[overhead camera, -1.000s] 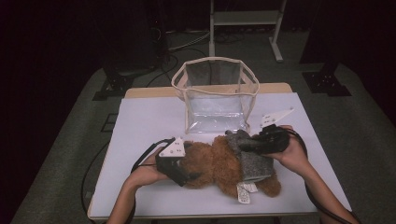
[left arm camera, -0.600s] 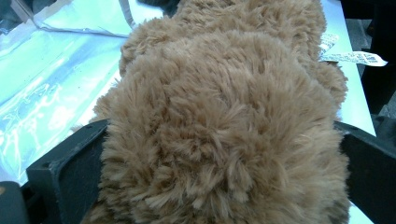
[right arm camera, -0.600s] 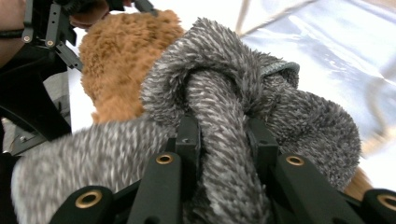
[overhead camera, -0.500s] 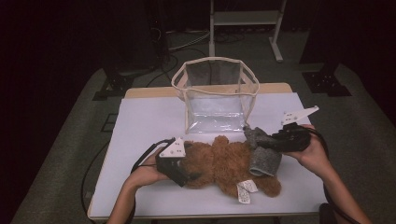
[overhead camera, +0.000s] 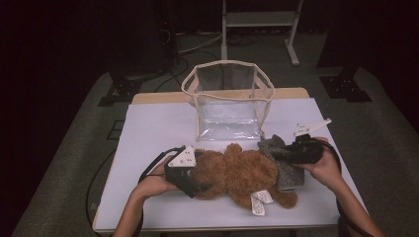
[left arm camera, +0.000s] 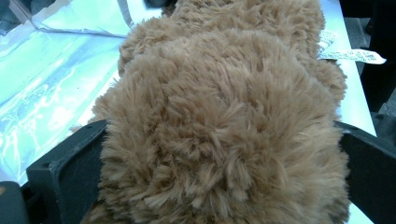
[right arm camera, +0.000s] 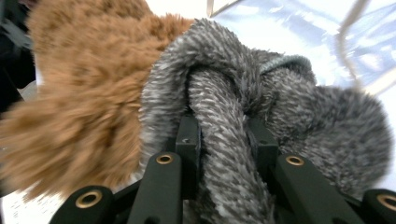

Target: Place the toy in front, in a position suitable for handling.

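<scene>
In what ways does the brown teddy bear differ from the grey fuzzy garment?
The brown teddy bear is thick and stuffed, while the grey fuzzy garment is thin, limp cloth. The bear lies stretched across the table, and the garment is bunched over the bear's right end. The left hand-held gripper clamps the bear; the right hand-held gripper pinches a fold of the garment. Both are soft and furry.

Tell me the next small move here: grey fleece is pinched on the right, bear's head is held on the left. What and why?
Probably draw the right tool a little further away from the bear, left tool holding firm. The grey fleece garment is clamped between the right jaws but bunched over the bear's lower end, so it looks only partly off.
</scene>
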The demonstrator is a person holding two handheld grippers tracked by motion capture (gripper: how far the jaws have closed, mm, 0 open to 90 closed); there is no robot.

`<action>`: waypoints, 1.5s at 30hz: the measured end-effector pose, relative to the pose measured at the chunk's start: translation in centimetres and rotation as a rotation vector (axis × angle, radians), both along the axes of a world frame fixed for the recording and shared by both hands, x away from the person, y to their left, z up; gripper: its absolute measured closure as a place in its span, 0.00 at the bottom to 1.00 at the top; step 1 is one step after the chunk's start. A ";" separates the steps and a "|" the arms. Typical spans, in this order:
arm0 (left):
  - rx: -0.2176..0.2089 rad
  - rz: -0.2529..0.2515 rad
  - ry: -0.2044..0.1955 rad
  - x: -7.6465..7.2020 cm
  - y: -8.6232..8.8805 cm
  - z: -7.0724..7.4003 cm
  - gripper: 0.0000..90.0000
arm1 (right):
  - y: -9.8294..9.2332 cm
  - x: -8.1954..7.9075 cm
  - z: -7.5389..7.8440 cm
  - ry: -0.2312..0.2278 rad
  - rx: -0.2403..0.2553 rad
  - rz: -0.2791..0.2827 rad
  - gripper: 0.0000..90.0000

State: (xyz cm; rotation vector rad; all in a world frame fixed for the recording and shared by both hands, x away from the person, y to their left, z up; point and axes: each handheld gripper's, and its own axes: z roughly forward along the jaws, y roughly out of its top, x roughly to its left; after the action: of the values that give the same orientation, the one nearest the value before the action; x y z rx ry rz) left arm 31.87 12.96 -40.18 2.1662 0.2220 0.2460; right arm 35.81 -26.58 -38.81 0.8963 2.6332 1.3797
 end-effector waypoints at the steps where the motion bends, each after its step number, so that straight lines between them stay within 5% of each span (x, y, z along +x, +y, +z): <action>1: 0.002 -0.001 -0.001 0.0 0.0 0.0 0.00 | 0.5 0.4 -0.6 0.011 -0.002 0.006 0.79; 9: -0.003 0.001 -0.001 0.0 0.0 0.0 0.00 | -2.2 0.8 -2.7 0.036 0.006 -0.066 0.79; 14: 0.000 0.000 0.000 0.0 0.0 0.0 0.00 | -3.5 0.7 -1.8 0.011 0.027 -0.122 0.79; 18: -0.002 -0.002 0.000 0.1 0.0 0.0 0.00 | -2.2 1.2 -0.9 -0.012 0.080 -0.095 0.79; 22: -0.003 -0.004 -0.001 0.1 0.1 -0.1 0.00 | 0.4 2.1 -1.3 -0.023 0.070 -0.050 0.78; 26: -0.009 0.000 0.001 0.1 0.1 -0.1 0.00 | 1.1 2.9 -2.5 -0.001 0.058 -0.046 0.78; 31: -0.008 0.002 0.000 0.1 0.1 -0.1 0.00 | -1.5 3.3 -3.1 -0.012 0.050 -0.139 0.79; 36: -0.007 0.003 0.002 0.1 0.0 -0.1 0.00 | -4.3 3.1 -3.4 0.024 0.065 -0.217 0.80; 41: -0.006 0.002 0.003 0.2 0.0 -0.1 0.00 | -3.4 2.1 -2.7 0.008 0.108 -0.160 0.79; 45: -0.004 0.000 0.001 0.2 0.1 -0.1 0.00 | -1.8 2.2 -2.4 0.003 0.089 -0.117 0.79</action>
State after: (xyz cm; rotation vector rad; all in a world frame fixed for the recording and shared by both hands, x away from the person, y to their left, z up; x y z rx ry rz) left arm 32.06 13.02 -40.30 2.1624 0.2235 0.2440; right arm 38.01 -28.36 -41.25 1.0443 2.4941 1.4779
